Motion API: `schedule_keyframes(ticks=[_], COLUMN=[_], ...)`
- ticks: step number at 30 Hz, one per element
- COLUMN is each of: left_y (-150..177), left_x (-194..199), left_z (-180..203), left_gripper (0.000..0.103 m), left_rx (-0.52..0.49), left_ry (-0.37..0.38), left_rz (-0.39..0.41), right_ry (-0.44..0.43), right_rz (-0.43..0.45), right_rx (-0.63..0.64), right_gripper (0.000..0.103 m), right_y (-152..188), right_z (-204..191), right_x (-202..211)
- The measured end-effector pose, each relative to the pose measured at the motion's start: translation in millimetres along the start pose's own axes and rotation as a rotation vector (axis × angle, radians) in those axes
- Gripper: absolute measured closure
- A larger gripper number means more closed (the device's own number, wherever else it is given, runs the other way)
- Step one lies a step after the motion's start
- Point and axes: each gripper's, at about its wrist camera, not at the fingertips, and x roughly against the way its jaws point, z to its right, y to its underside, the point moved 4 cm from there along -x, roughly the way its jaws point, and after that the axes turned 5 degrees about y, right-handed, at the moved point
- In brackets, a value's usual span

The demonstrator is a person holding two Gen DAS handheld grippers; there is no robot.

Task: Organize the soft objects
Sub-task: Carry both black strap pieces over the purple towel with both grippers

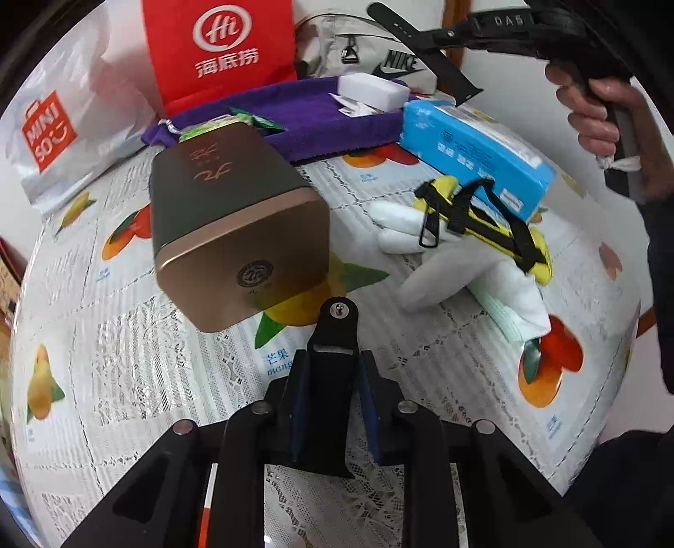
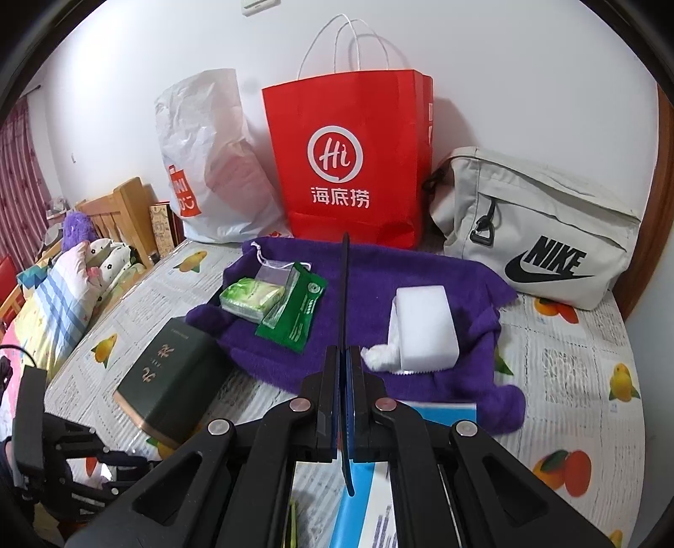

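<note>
My left gripper (image 1: 332,379) points down at the fruit-print tablecloth and is shut on a short black strap piece (image 1: 335,337) with a metal pin at its tip. A hand holds my right gripper (image 2: 346,358), which is shut on a long thin black strap (image 2: 346,286), seen edge-on above the purple towel (image 2: 379,274). In the left wrist view that strap (image 1: 396,23) hangs at the upper right. A white glove (image 1: 442,261) lies right of the left gripper, with a yellow and black strapped item (image 1: 484,219) on it. A blue wipes pack (image 1: 476,147) lies behind them.
A dark green and gold tin (image 1: 236,236) lies on its side to the left. The towel carries a white block (image 2: 425,329) and green packets (image 2: 252,299). A red paper bag (image 2: 349,160), a white plastic bag (image 2: 210,168) and a grey Nike bag (image 2: 539,236) line the wall.
</note>
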Motion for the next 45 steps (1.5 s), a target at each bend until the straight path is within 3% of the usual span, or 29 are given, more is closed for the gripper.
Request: schedule_keyframes(ticks=[14, 24, 45], left_y=[-8.9, -43.5, -139.9], left_x=[42.6, 73.5, 42.5], left_z=[-11.2, -29.9, -86.2], left_gripper=[0.081, 0.081, 0.081], left_rx=[0.08, 0.089, 0.135], left_ry=[-0.043, -0.119, -0.133], left_rz=[0.046, 0.085, 0.158], right_ry=[-0.019, -0.02, -0.038], right_rz=[-0.007, -0.055, -0.159], right_rx=[0.013, 0.012, 0.03], right_gripper=[0.1, 0.1, 0.1], right_y=[-16.4, -21.3, -30.2], right_z=[6.1, 16.0, 18.7], right_x=[-19.6, -47.4, -101.6])
